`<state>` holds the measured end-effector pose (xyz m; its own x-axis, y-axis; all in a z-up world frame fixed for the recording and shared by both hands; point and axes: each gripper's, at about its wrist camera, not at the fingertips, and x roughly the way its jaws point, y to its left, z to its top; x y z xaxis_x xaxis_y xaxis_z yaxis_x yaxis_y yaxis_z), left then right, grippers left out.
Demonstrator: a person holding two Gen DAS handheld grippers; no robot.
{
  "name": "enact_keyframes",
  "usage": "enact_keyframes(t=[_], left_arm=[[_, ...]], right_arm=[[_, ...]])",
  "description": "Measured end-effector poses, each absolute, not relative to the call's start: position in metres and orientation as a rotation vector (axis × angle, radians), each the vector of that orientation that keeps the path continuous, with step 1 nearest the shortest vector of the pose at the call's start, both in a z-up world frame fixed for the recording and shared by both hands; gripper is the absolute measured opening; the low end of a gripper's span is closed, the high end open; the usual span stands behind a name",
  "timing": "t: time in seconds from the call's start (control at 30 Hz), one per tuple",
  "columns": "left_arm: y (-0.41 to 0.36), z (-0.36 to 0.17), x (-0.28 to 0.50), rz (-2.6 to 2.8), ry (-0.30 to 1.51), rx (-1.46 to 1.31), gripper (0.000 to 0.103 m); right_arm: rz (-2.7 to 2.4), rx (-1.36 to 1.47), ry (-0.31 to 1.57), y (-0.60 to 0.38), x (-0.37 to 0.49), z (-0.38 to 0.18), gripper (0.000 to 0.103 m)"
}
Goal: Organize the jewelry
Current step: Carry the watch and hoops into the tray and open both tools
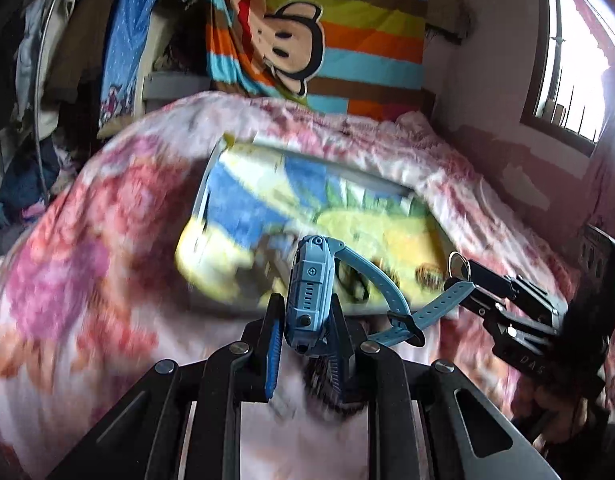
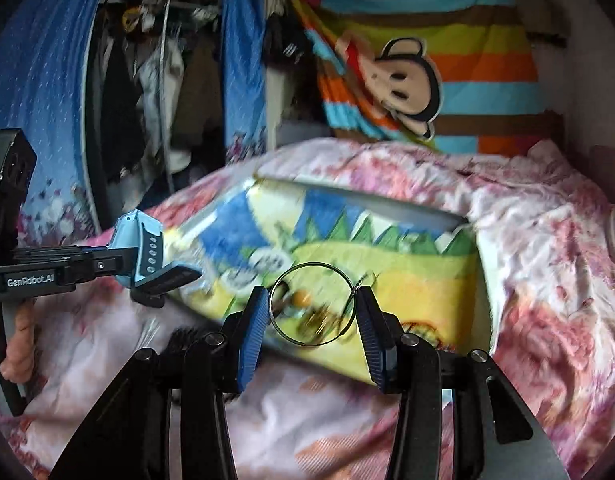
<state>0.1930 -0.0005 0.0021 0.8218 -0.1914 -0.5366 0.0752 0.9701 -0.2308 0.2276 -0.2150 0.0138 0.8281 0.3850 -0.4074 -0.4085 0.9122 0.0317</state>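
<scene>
My left gripper (image 1: 305, 322) is shut on a light blue watch (image 1: 307, 292), gripping its case edge-on while the strap (image 1: 391, 300) loops out to the right. That same watch (image 2: 141, 252) shows at the left of the right wrist view, held in the left gripper (image 2: 119, 266). My right gripper (image 2: 312, 312) is shut on a thin silver ring bangle (image 2: 312, 304), which spans the gap between the blue pads. In the left wrist view the right gripper (image 1: 461, 280) sits at the right with the bangle (image 1: 457, 264) seen edge-on. Both are raised above a colourful cartoon tray (image 2: 347, 264) on the bed.
A pink floral blanket (image 1: 87, 240) covers the bed. A striped monkey cushion (image 1: 307, 32) leans at the head. Hanging clothes and a blue curtain (image 2: 243, 80) fill the left. A window (image 1: 579, 60) is at the right. A hand (image 2: 19, 344) holds the left gripper's handle.
</scene>
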Motion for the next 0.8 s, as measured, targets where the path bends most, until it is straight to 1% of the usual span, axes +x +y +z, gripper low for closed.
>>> enact_keyframes(t=[0.13, 0.27, 0.4, 0.57, 0.67, 0.8], left_arm=[[-0.011, 0.013, 0.221, -0.134, 0.555, -0.181, 0.019], [-0.027, 0.015, 0.246, -0.114, 0.566, -0.139, 0.019], [-0.045, 0.008, 0.276, -0.086, 0.648, -0.101, 0.019], [-0.049, -0.007, 0.3, -0.063, 0.748, -0.126, 0.019], [-0.059, -0.008, 0.304, -0.023, 0.746, -0.049, 0.019], [-0.066, -0.008, 0.307, -0.016, 0.765, -0.024, 0.02]], right_arm=[[0.381, -0.077, 0.44, -0.221, 0.247, 0.006, 0.04], [0.325, -0.023, 0.518, -0.234, 0.267, -0.009, 0.04], [0.286, 0.025, 0.563, -0.246, 0.277, -0.02, 0.04], [0.272, 0.04, 0.613, -0.251, 0.286, -0.033, 0.041], [0.271, 0.053, 0.633, -0.253, 0.289, -0.038, 0.041], [0.269, 0.066, 0.64, -0.256, 0.29, -0.041, 0.041]])
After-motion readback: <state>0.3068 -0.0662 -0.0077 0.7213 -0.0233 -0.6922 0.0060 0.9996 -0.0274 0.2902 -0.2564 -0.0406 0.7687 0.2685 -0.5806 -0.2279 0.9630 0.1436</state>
